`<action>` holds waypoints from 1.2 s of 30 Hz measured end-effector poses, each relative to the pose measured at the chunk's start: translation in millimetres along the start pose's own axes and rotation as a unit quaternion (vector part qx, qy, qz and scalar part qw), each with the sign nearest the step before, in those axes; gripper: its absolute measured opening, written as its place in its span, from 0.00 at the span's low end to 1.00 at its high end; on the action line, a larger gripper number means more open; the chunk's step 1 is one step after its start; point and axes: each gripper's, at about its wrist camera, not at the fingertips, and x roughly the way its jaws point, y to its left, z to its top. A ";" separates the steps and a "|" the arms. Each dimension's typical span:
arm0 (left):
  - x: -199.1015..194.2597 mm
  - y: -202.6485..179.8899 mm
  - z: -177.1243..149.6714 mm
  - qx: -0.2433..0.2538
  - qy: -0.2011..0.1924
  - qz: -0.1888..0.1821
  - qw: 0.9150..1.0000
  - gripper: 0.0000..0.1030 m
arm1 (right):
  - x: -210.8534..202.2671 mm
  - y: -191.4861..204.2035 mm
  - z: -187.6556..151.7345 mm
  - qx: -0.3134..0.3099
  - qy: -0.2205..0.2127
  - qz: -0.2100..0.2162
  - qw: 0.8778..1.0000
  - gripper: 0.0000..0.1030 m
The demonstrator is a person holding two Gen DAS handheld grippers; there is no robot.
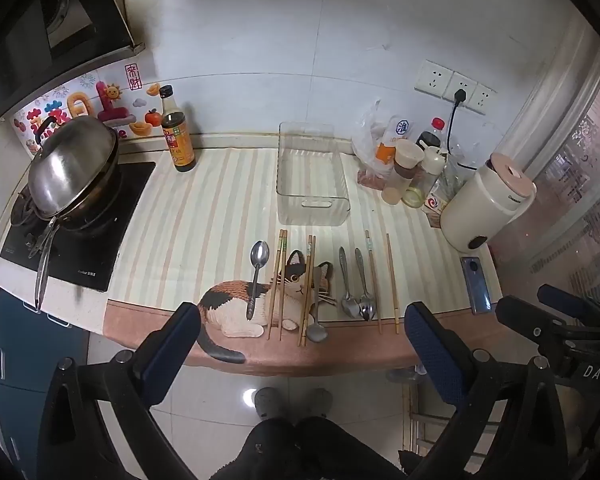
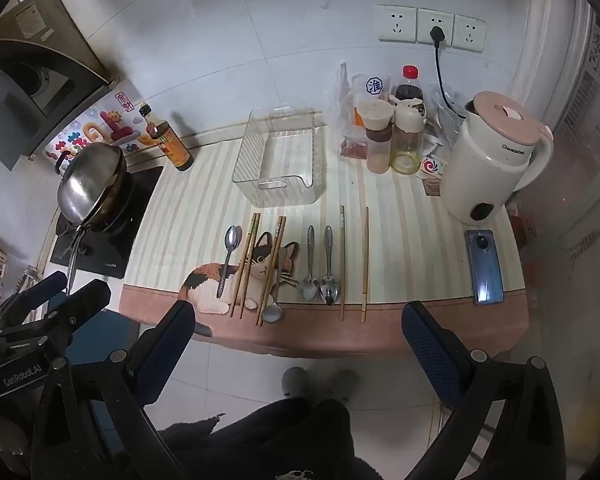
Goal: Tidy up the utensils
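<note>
Several metal spoons [image 1: 257, 276] [image 2: 309, 268] and wooden chopsticks [image 1: 278, 284] [image 2: 342, 260] lie in a row on the striped cat mat [image 1: 188, 240] near the counter's front edge. Behind them stands an empty clear plastic bin [image 1: 310, 176] [image 2: 280, 160]. My left gripper [image 1: 302, 308] hangs open in front of the counter edge, above the floor, with nothing between its fingers. To its right, my right gripper [image 2: 299, 307] is also open and holds nothing. Each gripper shows at the edge of the other's view.
A lidded wok [image 1: 72, 168] sits on the stove at the left, with a sauce bottle [image 1: 177, 132] behind the mat. Condiment jars [image 2: 392, 136], a cream kettle [image 2: 492, 160] and a phone [image 2: 485, 266] crowd the right side. A person's legs and shoes [image 1: 288, 404] are below.
</note>
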 end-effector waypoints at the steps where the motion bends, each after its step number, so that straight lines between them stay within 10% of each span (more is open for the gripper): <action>1: -0.2 0.0 0.0 0.000 0.000 -0.001 1.000 1.00 | 0.1 0.2 0.2 0.000 0.000 0.000 1.000 1.00; 36: 4.3 2.5 -7.3 -0.012 0.007 -0.008 1.000 1.00 | 5.5 6.5 3.1 -0.003 0.007 -0.001 1.000 1.00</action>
